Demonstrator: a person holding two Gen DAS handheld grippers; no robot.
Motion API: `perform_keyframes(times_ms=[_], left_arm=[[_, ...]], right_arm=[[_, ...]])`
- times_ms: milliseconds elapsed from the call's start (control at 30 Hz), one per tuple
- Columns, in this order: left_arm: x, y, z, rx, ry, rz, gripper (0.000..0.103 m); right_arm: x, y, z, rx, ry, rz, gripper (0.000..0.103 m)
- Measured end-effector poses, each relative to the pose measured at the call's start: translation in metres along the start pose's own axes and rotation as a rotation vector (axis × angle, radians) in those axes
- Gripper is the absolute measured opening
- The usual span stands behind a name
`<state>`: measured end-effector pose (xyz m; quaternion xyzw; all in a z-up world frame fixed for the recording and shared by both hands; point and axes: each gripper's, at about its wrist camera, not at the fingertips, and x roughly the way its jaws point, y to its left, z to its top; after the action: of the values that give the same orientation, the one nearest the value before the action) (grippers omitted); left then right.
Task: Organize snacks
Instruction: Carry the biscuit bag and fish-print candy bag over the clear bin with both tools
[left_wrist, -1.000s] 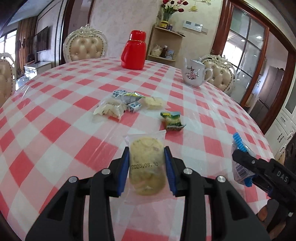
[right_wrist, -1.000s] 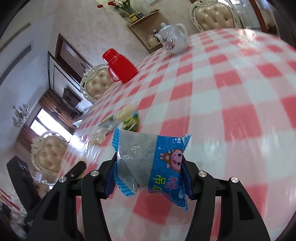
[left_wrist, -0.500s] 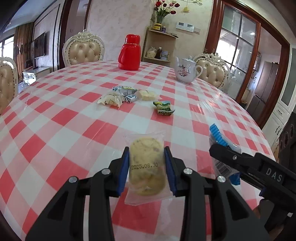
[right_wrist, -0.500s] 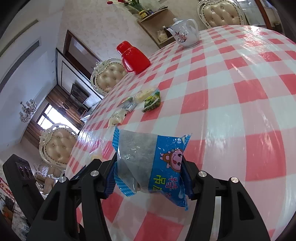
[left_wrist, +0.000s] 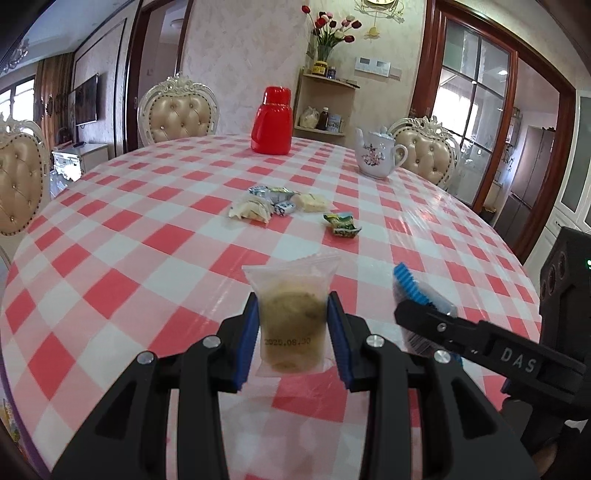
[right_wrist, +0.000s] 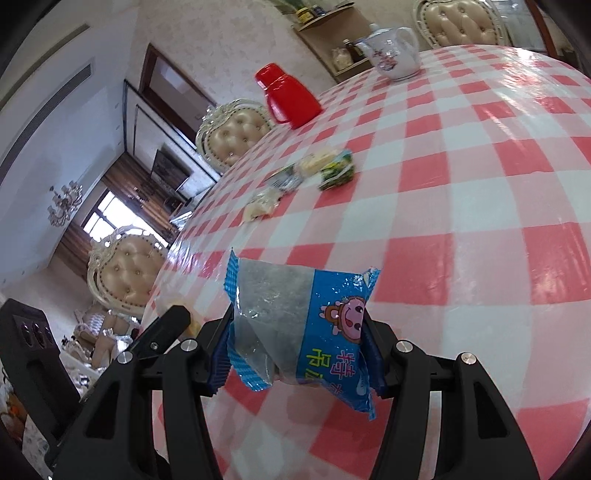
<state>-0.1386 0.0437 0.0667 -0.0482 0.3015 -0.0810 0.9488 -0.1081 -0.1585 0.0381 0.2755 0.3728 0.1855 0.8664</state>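
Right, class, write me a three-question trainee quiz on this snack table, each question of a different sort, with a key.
1. True or false: the left tool grips a clear-wrapped round biscuit packet.
2. Which packet does the right tool grip? A green sweet wrapper; B blue-and-clear cartoon snack packet; C white floral teapot.
3. Fill in: the red plastic flask stands on the red-and-white checked ____.

Key: 1 true; 2 B; 3 tablecloth.

A: Which items stand at the far side of the checked tablecloth (left_wrist: 147, 236)?

B: A red flask (left_wrist: 272, 125) and a floral teapot (left_wrist: 377, 155), well apart; tufted chairs (left_wrist: 177, 114) behind.
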Motion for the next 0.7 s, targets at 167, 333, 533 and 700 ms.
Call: perform_keyframes(times_ms=[167, 333, 533, 700], left_arm=[[-0.015, 0.011, -0.002, 0.0, -0.006, 0.021, 0.037], [-0.031, 0.027, -0.006, -0.014, -0.003, 0.057, 0.037], [-0.051, 0.047, -0.01, -0.034, 0.002, 0.09, 0.037], [-0.074, 0.066, -0.019, -0.046, 0.003, 0.137, 0.037]], right_arm=[[0.0, 0.023, -0.007, -0.042, 0.015, 0.033, 0.057], [0.0, 0.049, -0.014, -0.097, 0.023, 0.061, 0.057], [0.003, 0.074, -0.023, -0.138, 0.048, 0.089, 0.057], [0.005, 0.101, -0.039, -0.2, 0.082, 0.117, 0.057]])
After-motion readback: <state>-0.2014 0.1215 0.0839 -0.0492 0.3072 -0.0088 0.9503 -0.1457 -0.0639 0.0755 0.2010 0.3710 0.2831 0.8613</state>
